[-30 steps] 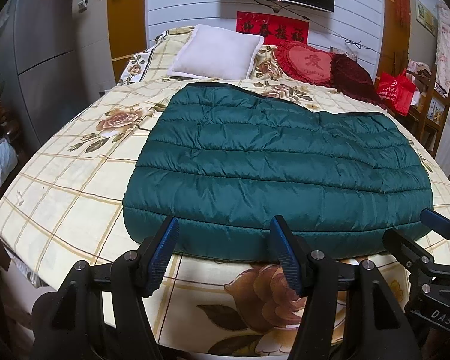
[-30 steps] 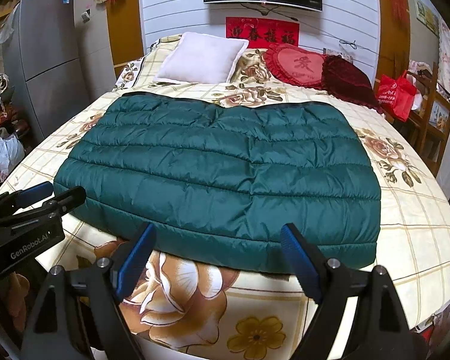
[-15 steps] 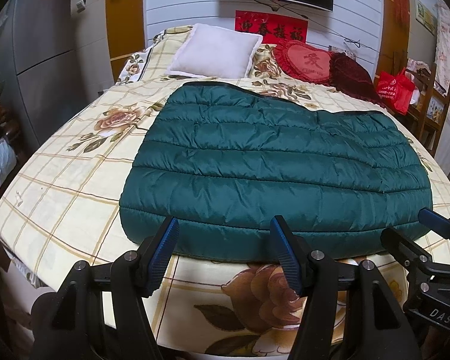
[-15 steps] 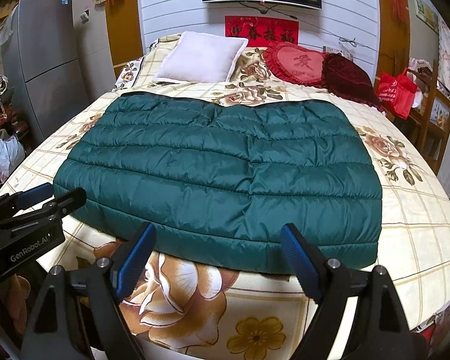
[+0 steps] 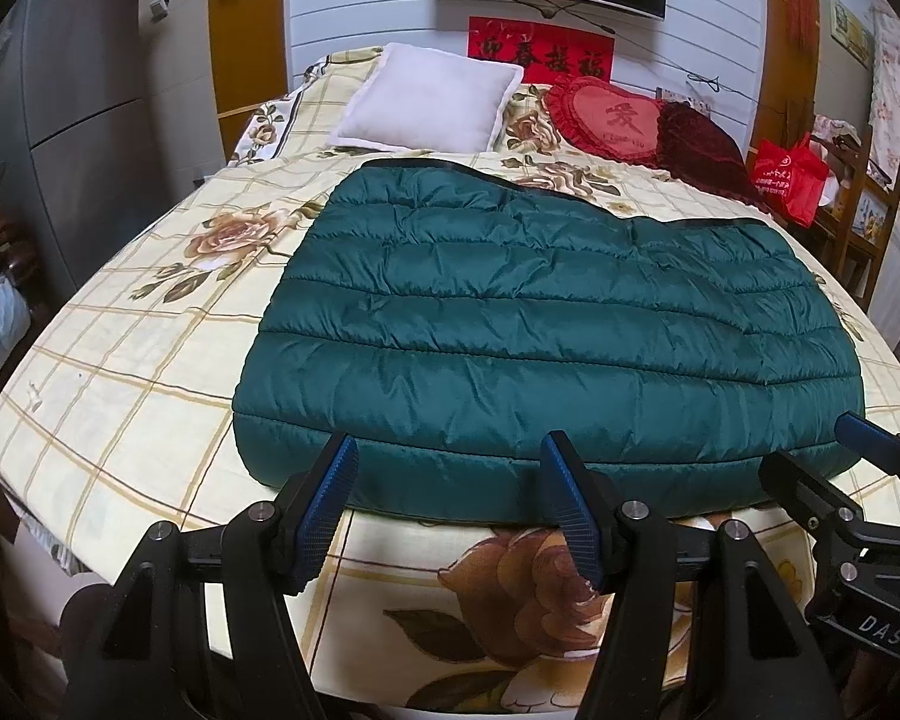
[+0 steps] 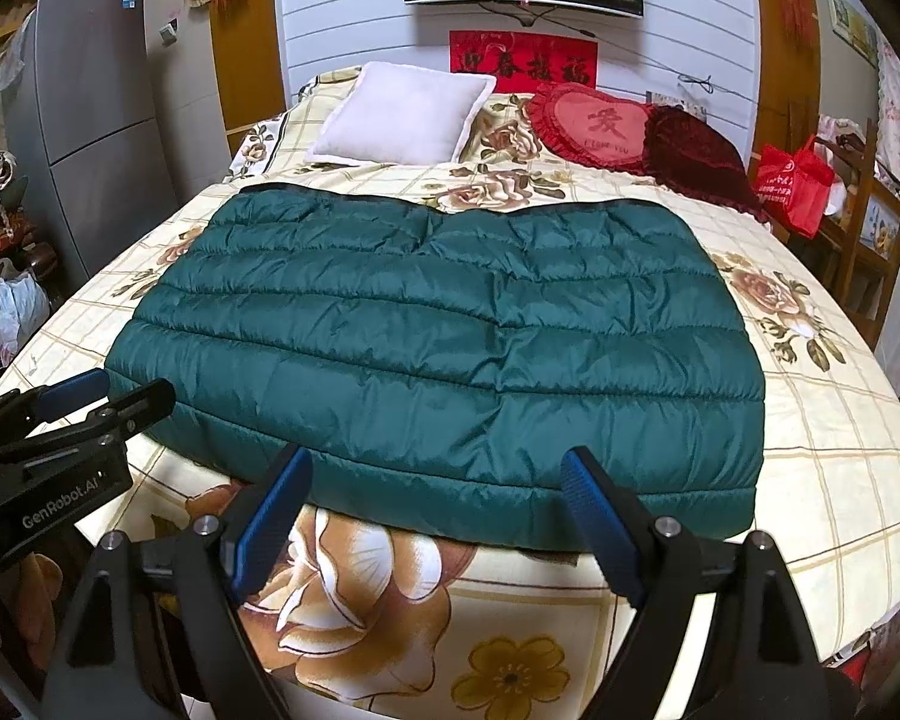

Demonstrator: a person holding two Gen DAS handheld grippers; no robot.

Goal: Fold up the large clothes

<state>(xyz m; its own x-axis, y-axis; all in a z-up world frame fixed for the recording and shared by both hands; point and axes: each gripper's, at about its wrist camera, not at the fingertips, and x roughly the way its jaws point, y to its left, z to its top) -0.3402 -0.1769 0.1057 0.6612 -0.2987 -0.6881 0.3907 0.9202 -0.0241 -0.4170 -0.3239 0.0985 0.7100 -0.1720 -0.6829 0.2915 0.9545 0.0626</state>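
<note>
A large dark green quilted down garment [image 5: 540,324] lies spread flat on the bed; it also shows in the right wrist view [image 6: 438,330]. My left gripper [image 5: 450,480] is open and empty, its blue-padded fingers just short of the garment's near hem towards the left. My right gripper [image 6: 435,498] is open and empty at the near hem towards the right. Each gripper shows at the edge of the other's view: the right one [image 5: 858,480] and the left one [image 6: 90,402].
The bed [image 5: 120,372] has a cream checked sheet with roses. A white pillow [image 5: 426,99], a red heart cushion [image 5: 612,120] and a dark red cushion [image 5: 702,138] lie at the head. A grey fridge [image 6: 90,120] stands left; a red bag [image 6: 795,180] and wooden chair are right.
Both grippers have edged slightly closer to the garment's near hem. Both stay open. The garment has not moved.
</note>
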